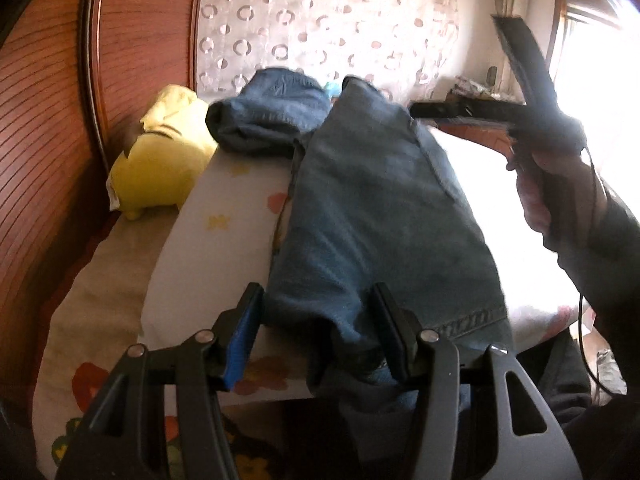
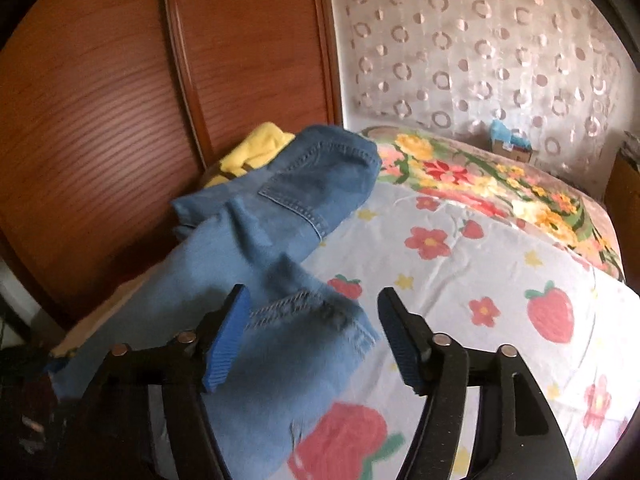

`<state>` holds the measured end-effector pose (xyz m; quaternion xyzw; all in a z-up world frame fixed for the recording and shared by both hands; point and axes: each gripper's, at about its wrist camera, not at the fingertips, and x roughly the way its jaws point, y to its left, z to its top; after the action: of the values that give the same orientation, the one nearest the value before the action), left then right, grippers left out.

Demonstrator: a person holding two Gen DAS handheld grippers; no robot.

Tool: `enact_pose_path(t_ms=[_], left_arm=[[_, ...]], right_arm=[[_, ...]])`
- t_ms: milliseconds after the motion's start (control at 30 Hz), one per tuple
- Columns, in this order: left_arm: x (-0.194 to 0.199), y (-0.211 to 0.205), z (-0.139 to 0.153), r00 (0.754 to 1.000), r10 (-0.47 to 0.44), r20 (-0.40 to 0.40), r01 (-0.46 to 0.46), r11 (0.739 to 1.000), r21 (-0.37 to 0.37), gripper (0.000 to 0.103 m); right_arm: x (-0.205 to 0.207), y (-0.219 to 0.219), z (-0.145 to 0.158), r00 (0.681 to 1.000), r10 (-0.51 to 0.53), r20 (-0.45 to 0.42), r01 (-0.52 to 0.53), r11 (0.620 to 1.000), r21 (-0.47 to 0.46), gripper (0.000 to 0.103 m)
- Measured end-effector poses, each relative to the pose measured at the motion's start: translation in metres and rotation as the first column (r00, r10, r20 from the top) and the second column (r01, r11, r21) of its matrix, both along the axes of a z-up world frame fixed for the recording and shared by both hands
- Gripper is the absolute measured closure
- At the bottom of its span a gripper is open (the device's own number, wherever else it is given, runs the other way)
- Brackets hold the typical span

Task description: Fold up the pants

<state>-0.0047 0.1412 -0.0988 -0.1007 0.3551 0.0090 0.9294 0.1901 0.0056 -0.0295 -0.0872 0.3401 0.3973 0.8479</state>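
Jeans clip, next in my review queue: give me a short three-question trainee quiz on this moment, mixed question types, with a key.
1. True or false: the left gripper is clamped shut on the jeans.
2. What lies beside the jeans, against the wooden wardrobe? A) yellow garment B) red towel C) black shoe
3. Fill in: the right gripper stands ____ over the hem of a leg.

Key: 1 false, its jaws stand apart around the fabric; 2 A; 3 open.

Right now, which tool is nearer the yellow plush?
Left. The left tool is open over the jeans, with the yellow plush ahead-left. The right tool is raised beyond the jeans, farther off.
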Motion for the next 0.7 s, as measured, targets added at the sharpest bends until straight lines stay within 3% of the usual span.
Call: enact_pose_path(t_ms=[133,267,700], left_arm=[[0.0,0.003,0.014,0.999,0.008,0.048,-0.008,1.0,0.0,0.049],[0.008,0.008,0.02,0.998,0.018,0.057,-0.019,1.0,0.008,0.049],[0.011,0.008,-0.008,0.999,0.033,-0.019,-0.033,0.999,0.006,0.049]], right_arm=[[-0.012,-0.019,0.001,0.999,0.025,-0.027,-0.024,0.999,0.036,0.023],[-0.016,-0.018,-0.013,0.997,0.044,-0.061,-0.044,0.999,0.008,0.022],[-0.008,-0.002,-0.061,0.963,0.103,-0.248,-0.097,0.995,0.037,0.018]])
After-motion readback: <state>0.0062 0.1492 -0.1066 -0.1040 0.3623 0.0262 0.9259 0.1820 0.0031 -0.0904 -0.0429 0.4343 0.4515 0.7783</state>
